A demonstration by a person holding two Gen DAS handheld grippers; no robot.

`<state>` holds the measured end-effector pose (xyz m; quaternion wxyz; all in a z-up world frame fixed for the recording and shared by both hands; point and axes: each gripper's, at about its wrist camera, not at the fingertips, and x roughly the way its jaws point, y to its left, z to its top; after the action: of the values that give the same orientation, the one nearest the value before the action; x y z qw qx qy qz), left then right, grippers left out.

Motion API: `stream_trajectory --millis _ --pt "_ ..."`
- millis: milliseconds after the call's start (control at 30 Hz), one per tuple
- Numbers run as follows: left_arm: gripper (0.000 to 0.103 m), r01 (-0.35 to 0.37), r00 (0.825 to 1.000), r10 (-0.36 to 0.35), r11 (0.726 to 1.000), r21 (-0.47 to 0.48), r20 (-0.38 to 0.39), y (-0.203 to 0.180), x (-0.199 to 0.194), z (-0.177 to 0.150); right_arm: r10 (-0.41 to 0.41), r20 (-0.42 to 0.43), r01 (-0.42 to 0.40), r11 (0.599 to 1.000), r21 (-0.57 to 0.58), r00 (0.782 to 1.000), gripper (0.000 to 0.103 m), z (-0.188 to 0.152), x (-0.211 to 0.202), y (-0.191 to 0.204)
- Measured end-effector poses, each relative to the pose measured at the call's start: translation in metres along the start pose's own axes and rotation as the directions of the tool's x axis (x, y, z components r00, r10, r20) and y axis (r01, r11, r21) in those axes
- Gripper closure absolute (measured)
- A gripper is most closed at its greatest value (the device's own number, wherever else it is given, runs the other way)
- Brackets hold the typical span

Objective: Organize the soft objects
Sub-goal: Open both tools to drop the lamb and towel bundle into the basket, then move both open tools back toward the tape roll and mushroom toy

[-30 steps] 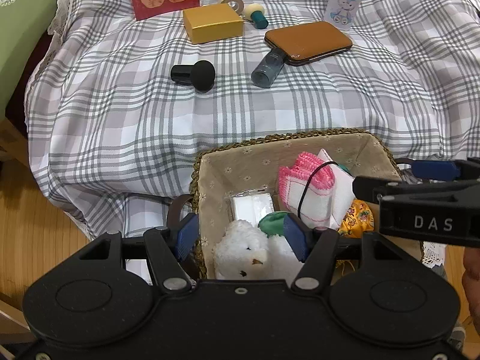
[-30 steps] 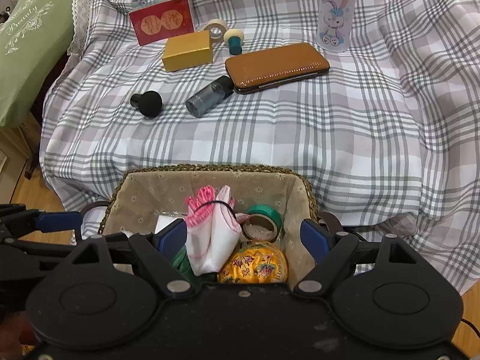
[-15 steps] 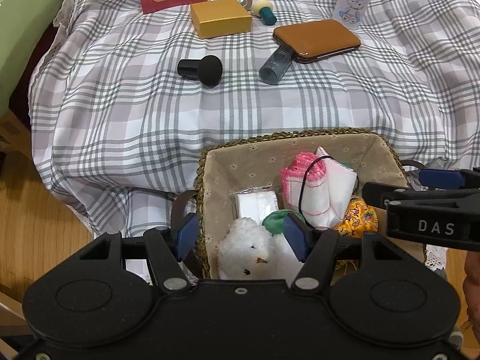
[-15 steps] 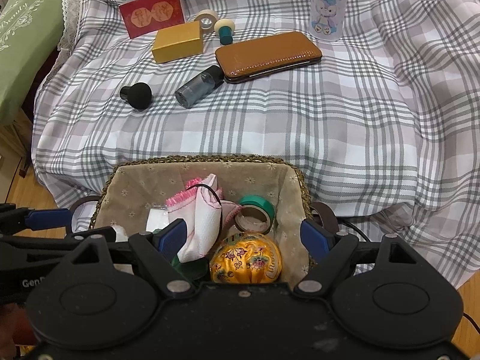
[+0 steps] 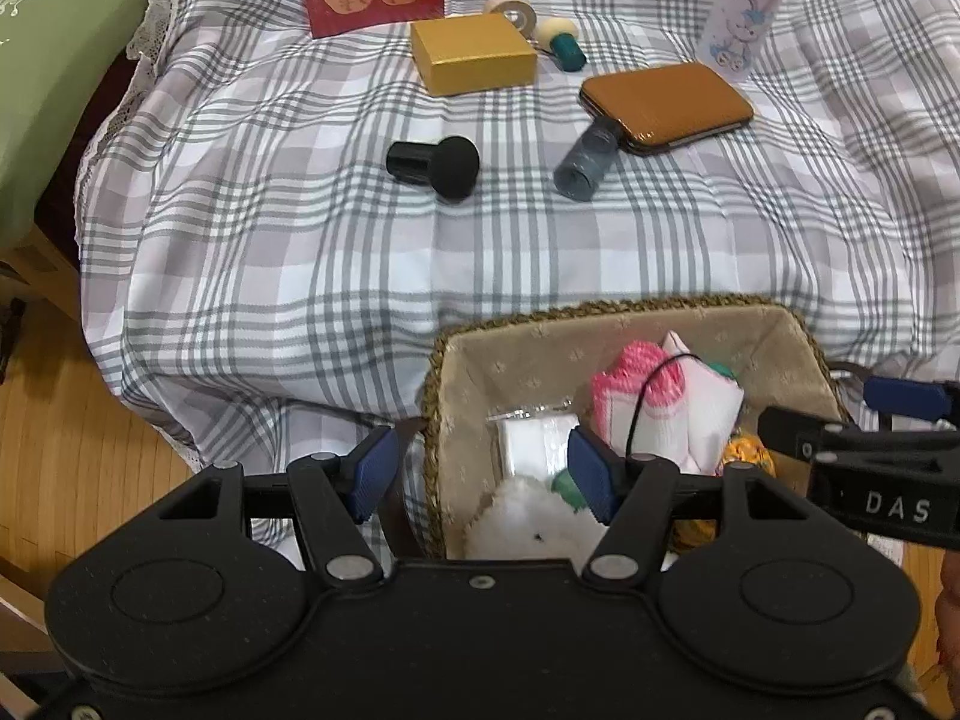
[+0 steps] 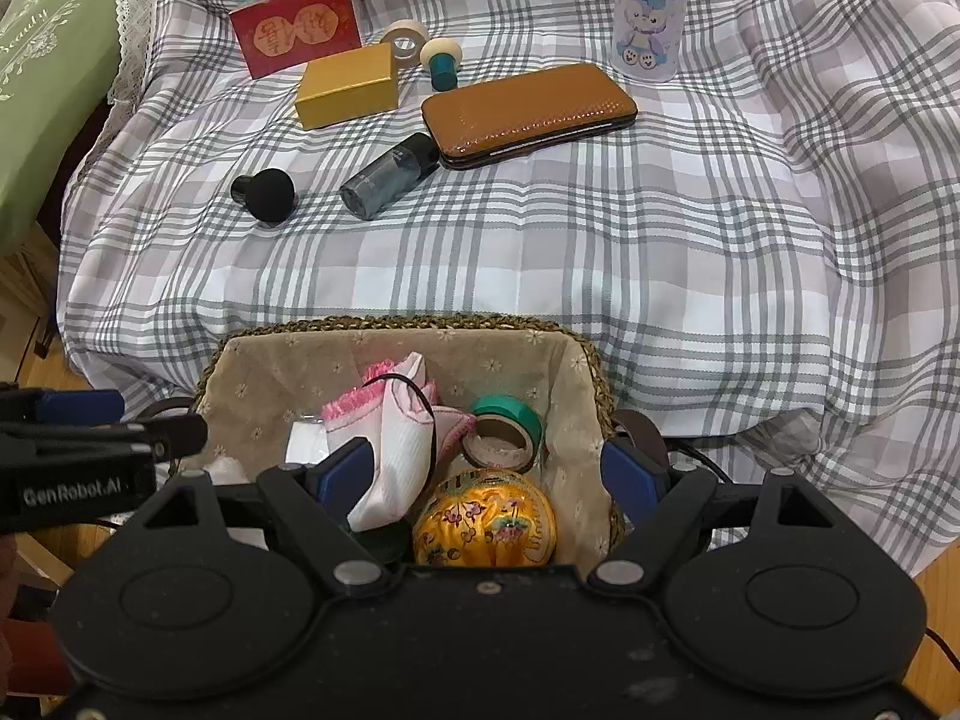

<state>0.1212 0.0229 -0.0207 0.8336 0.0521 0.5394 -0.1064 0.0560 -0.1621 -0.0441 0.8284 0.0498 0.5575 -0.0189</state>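
**Woven basket filled, hard goods wait on the plaid cloth**

Straw-rimmed and lined in beige flowered fabric, the woven basket (image 6: 591, 360) sits at the near edge of the table under a grey plaid cloth (image 6: 660, 252), with both claws poised over it. Inside the basket lie the soft things: a pink-and-white folded cloth bound by a black cord (image 6: 399, 438), a yellow embroidered satin pouch (image 6: 486, 519) at the near side, and a white plush toy (image 5: 528, 516) at the near left corner, beside a clear-wrapped white tissue pack (image 5: 537, 438). Two tape rolls, one green and one tan (image 6: 501, 432), lie toward the basket's right wall.

The left claw (image 5: 480, 474) stands apart and empty, straddling the basket's left rim. The right claw (image 6: 492, 477) is likewise spread wide with nothing between its pads, hanging over the pouch and cloth.

Beyond the basket, well apart from it, lie the hard items: a black knob-headed applicator (image 6: 267, 192), a grey-blue bottle on its side (image 6: 387, 177), a tan leather case (image 6: 528, 114) and a gold box (image 6: 348, 93).

The risk from here is likely a snag: a pad catching the black cord or the rim could drag the cloth out or tip the basket off the table's edge. The two claws, close together, could also collide.
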Motion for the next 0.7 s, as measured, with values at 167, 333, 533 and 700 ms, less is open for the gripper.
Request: stream_trajectory --millis 167,333,533,700 --pt "0.043 0.002 1.000 -0.002 1.000 -0.021 0.007 0.004 0.002 0.008 -0.003 0.010 0.003 1.000 -0.002 1.000 0.021 0.005 0.001 0.001" --pt "0.043 -0.011 1.000 0.012 1.000 -0.029 0.027 0.008 0.004 0.019 -0.010 0.036 0.011 1.000 -0.010 0.999 0.021 0.015 0.001 0.000" --pt "0.043 -0.031 0.998 0.033 0.999 -0.035 0.056 0.013 0.009 0.039 -0.027 0.075 0.028 0.999 -0.018 0.997 0.021 0.033 0.004 -0.002" --pt "0.043 -0.040 0.996 0.044 0.998 -0.045 0.072 0.017 0.015 0.056 -0.053 0.118 0.057 0.998 -0.033 0.992 0.021 0.051 0.010 -0.003"
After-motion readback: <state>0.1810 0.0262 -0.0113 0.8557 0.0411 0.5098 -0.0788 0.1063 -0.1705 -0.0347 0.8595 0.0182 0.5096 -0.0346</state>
